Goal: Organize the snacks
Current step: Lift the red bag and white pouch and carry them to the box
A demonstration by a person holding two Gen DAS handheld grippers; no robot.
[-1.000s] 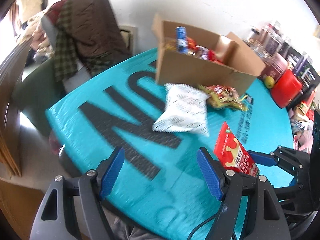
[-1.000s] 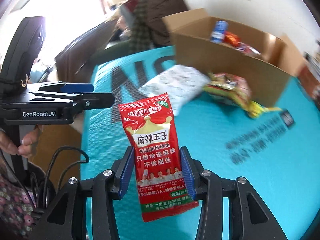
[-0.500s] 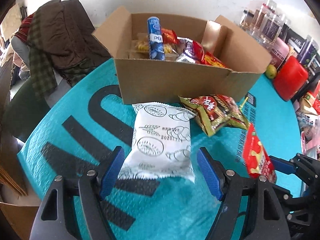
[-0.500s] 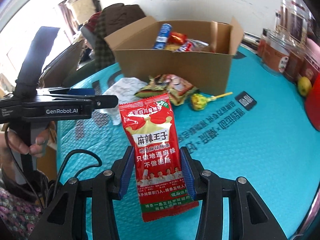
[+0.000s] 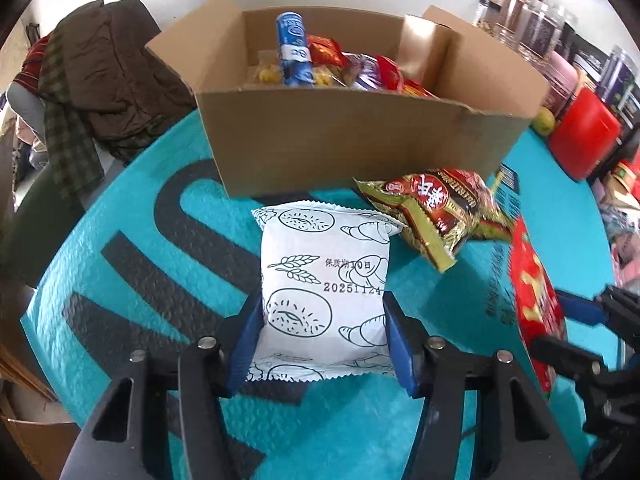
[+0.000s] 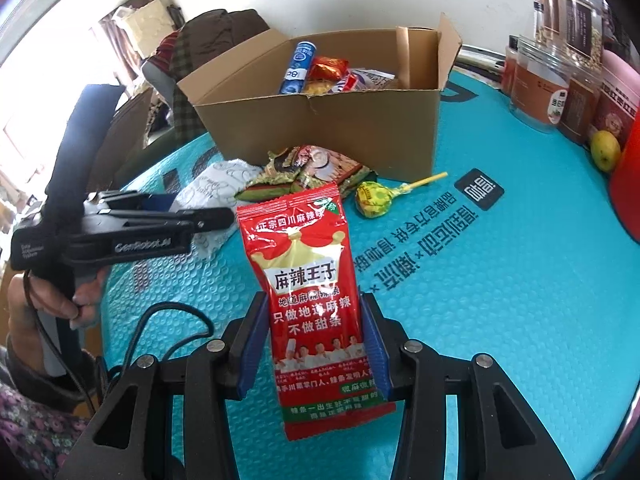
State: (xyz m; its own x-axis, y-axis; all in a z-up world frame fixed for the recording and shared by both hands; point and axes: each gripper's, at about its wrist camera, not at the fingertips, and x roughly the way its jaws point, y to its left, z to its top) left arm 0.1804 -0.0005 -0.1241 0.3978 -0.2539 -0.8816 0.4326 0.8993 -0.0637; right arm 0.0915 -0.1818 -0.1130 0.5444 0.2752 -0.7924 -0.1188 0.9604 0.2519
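Observation:
A white bread packet (image 5: 324, 264) with drawn pastries lies on the teal table mat (image 5: 120, 288), just in front of the open cardboard box (image 5: 352, 140) that holds several snacks. My left gripper (image 5: 323, 304) straddles the packet's near half; its jaws are closing and the blue pads (image 5: 248, 340) meet the packet's sides. My right gripper (image 6: 314, 300) is shut on a red spicy-strip packet (image 6: 304, 264), held upright above the mat to the right of the left gripper (image 6: 192, 216). The same red packet (image 5: 534, 292) shows at the right edge of the left wrist view.
A green-and-red snack bag (image 5: 432, 208) and a wrapped lollipop (image 6: 372, 200) lie by the box's front wall. Jars (image 6: 552, 88), a yellow-green fruit (image 6: 605, 150) and a red container (image 5: 584, 136) stand at the right. Clothes hang on a chair (image 5: 100, 88) beyond the table's left edge.
The left gripper swung over to the white packet, came down around it and narrowed its jaws onto it. The right gripper shifted with the red packet still held.

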